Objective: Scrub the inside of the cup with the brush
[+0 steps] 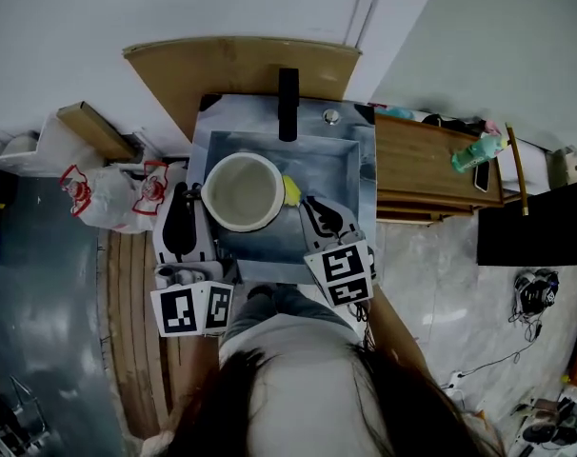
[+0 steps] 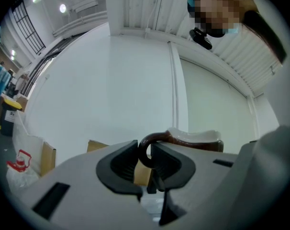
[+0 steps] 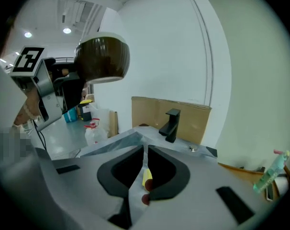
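Observation:
The cup [image 1: 243, 190], white inside and dark brown outside, hangs over the sink [image 1: 338, 152] with its mouth facing up. My left gripper [image 1: 195, 196] is shut on the cup's brown loop handle [image 2: 148, 143], and the cup's rim [image 2: 197, 138] shows just past the jaws. To the cup's right, my right gripper [image 1: 308, 203] is shut on the yellow brush [image 1: 290, 190], which sits beside the cup's rim, outside it. In the right gripper view the brush [image 3: 147, 177] shows in the thin slit of my right gripper [image 3: 145, 150], and the cup [image 3: 103, 59] is up at the left.
A black faucet [image 1: 288, 103] stands at the sink's far edge, with a cardboard sheet [image 1: 241, 65] behind it. A wooden cabinet [image 1: 431, 169] with a green bottle [image 1: 477, 150] lies to the right. A plastic bag [image 1: 117, 193] sits on the left.

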Demonstrator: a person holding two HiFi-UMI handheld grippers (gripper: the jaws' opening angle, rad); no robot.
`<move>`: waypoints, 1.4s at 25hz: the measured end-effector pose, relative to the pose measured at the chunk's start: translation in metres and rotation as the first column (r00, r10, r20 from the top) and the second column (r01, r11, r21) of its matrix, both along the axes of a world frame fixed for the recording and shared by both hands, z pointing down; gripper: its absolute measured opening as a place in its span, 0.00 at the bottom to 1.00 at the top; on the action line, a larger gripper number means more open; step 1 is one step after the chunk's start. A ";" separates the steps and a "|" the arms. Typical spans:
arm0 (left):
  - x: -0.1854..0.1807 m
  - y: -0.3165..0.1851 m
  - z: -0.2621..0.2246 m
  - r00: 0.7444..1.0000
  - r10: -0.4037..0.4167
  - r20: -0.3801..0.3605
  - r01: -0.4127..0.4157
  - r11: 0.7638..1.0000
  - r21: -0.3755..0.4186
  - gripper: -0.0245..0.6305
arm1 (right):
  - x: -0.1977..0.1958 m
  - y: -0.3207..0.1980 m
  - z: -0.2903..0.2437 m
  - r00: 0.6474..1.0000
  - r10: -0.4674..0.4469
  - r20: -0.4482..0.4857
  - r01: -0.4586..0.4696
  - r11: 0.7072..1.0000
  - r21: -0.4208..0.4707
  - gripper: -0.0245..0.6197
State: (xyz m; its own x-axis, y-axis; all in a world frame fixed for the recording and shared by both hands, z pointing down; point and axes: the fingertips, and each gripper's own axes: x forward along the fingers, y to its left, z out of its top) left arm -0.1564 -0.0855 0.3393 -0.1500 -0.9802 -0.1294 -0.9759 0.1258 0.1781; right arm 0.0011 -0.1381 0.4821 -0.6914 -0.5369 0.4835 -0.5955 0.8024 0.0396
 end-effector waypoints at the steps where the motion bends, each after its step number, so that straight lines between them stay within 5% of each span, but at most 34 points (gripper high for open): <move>1: -0.001 -0.001 0.001 1.000 -0.003 -0.002 0.003 1.000 -0.003 0.16 | -0.001 -0.001 0.006 1.000 -0.008 -0.012 0.008 1.000 -0.010 0.08; 19: -0.022 -0.023 0.025 0.999 0.034 -0.011 -0.034 0.999 -0.039 0.16 | -0.012 -0.018 0.105 0.970 -0.080 -0.230 0.046 0.988 -0.146 0.23; 35: -0.033 -0.036 0.045 0.997 0.059 -0.053 -0.062 0.996 -0.056 0.16 | -0.010 -0.021 0.205 0.899 -0.158 -0.409 0.047 0.963 -0.267 0.28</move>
